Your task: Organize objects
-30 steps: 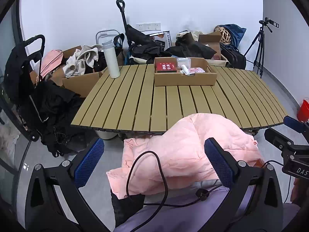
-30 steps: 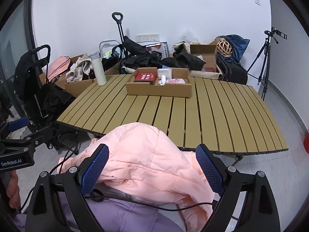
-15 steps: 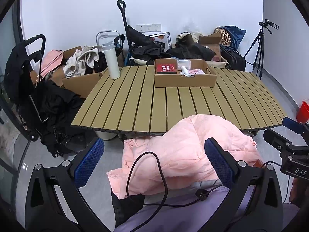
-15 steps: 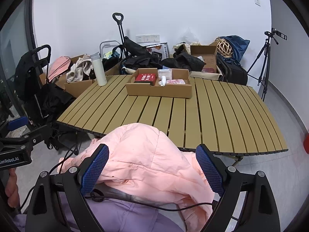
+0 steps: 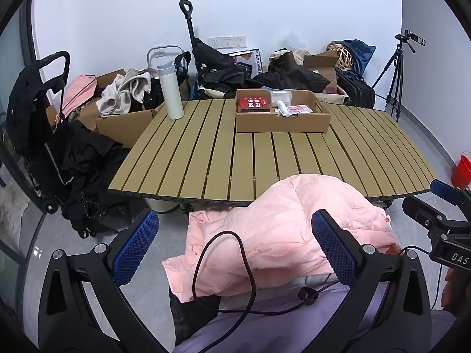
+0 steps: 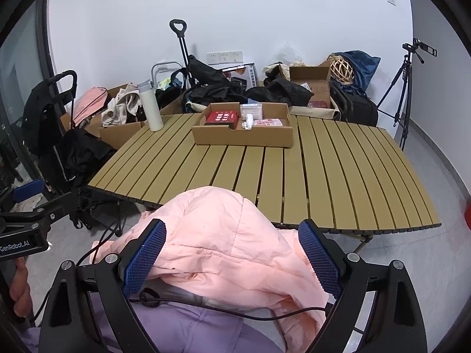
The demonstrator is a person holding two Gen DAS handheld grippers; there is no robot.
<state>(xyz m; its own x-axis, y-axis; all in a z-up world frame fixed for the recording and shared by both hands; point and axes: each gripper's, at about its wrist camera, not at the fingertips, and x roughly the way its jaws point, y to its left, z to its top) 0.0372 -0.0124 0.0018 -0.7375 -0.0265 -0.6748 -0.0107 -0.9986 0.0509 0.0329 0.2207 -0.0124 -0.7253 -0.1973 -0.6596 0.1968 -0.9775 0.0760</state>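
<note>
Pink jacket [image 5: 282, 229] fills my lower frame; both my left gripper [image 5: 235, 247] and right gripper [image 6: 232, 256] gape wide, holding nothing.

The near and middle stretch of the slatted table [image 6: 323, 176] is left bare, so passage across it is unobstructed. At the far middle, the way is blocked by a cardboard tray [image 6: 244, 135]; at the far left corner, by an upright white bottle [image 6: 150, 106]. Before the near edge, access is crowded by a pink jacket [image 6: 223, 244] and a black cable [image 5: 223, 264].
</note>
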